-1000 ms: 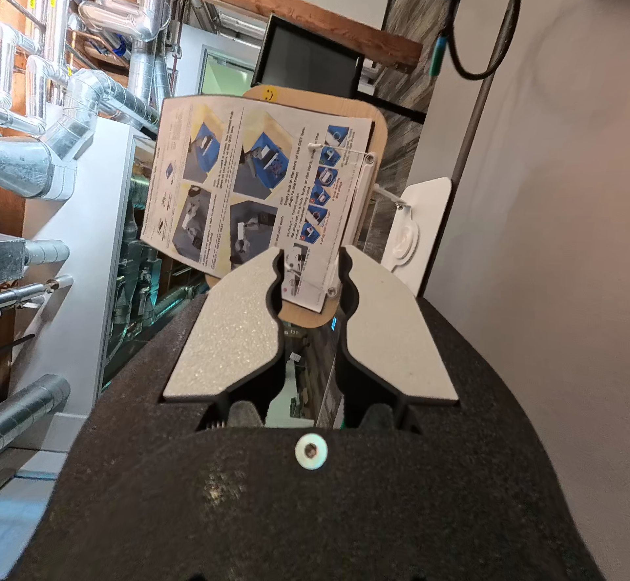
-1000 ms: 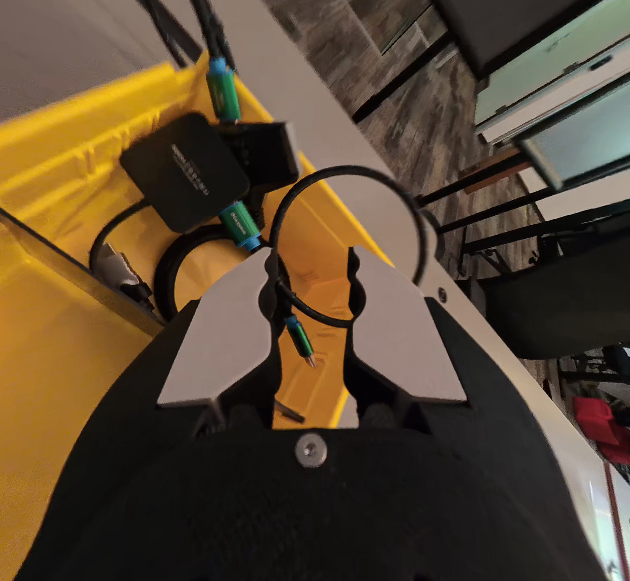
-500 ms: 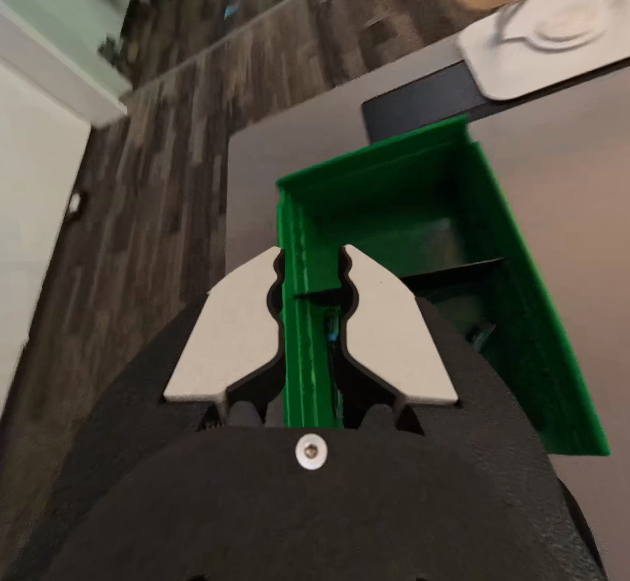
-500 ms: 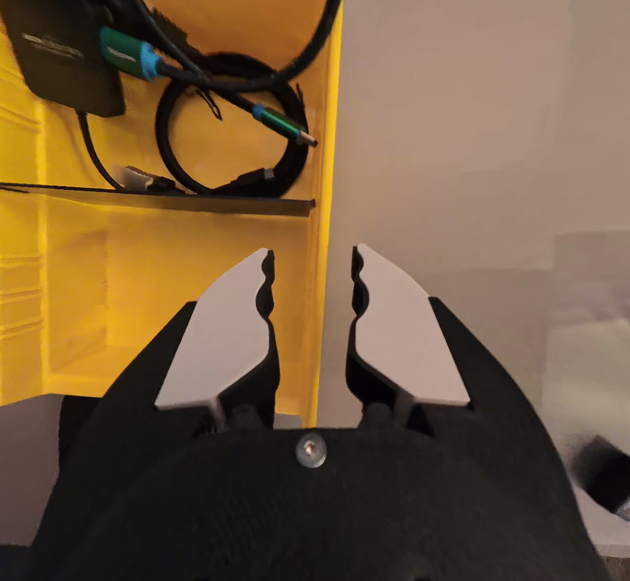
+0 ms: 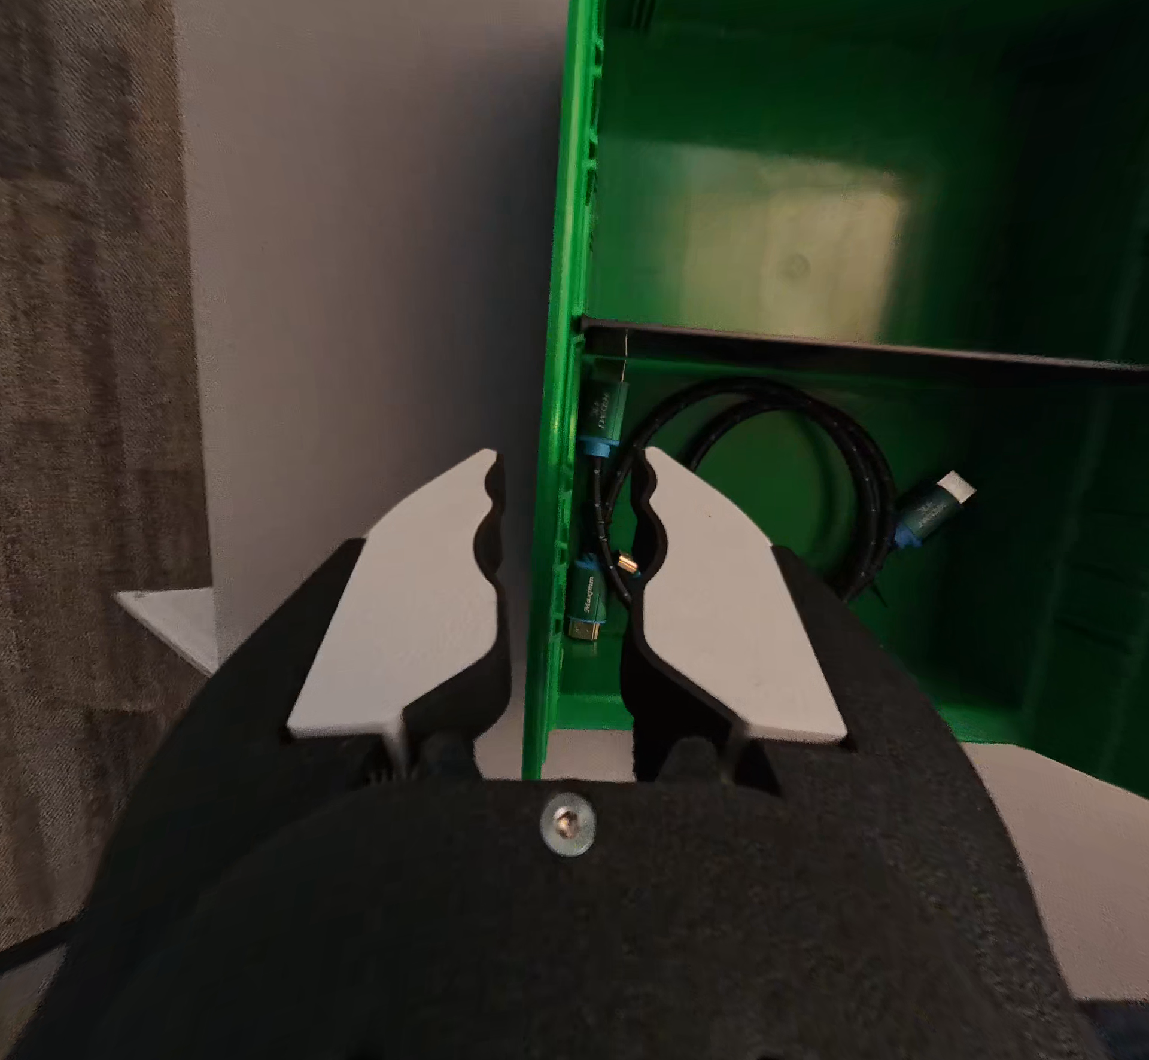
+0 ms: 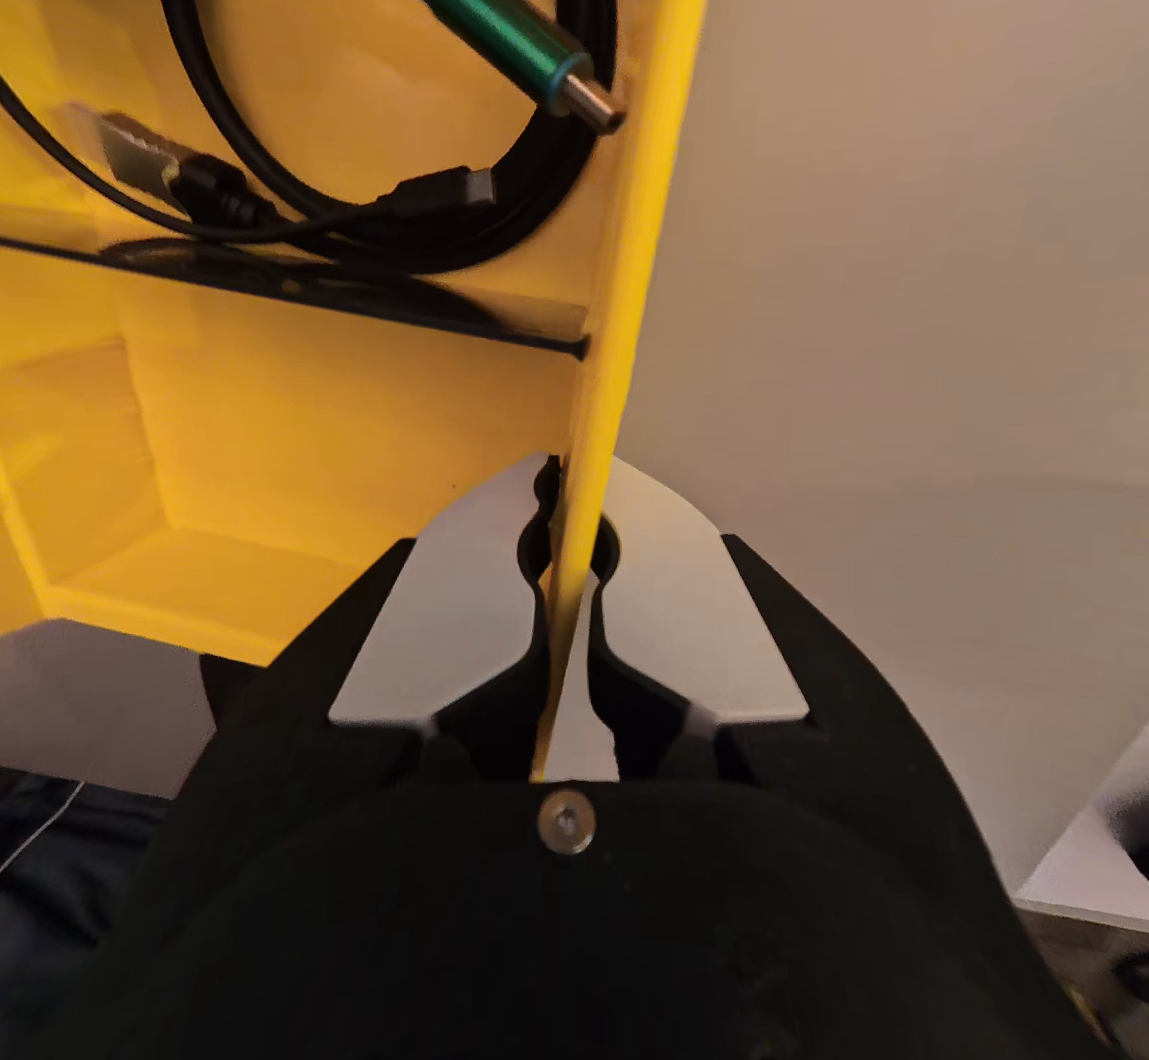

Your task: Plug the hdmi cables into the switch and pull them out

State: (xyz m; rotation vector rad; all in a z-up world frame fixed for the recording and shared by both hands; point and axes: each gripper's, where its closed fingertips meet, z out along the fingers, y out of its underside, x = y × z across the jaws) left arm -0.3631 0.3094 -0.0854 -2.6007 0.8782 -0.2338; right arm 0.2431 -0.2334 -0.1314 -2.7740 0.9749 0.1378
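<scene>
My left gripper [image 5: 569, 471] is open and straddles the left wall of a green bin [image 5: 562, 222], with a gap on each side. In the bin's near compartment lies a coiled black HDMI cable [image 5: 870, 471] with green plugs [image 5: 926, 517], two of them by the wall [image 5: 587, 595]. My right gripper [image 6: 578, 468] is shut on the right wall of a yellow bin [image 6: 653, 160]. Beyond the yellow bin's black divider [image 6: 311, 284] lie coiled black cables [image 6: 559, 191] and a green HDMI plug [image 6: 497, 29]. The switch is not in view.
Both bins stand on a grey table [image 5: 373, 222]. A black divider [image 5: 870, 346] splits the green bin. Wood-pattern floor [image 5: 81, 284] runs along the left. A silver plug [image 6: 133, 154] lies in the yellow bin. A white object [image 6: 1088, 844] sits at the lower right. Left tips to right tips: about 80 cm.
The left gripper swung down from the instruction sheet to the green bin's wall. The right gripper moved onto the yellow bin's right wall and shut on it.
</scene>
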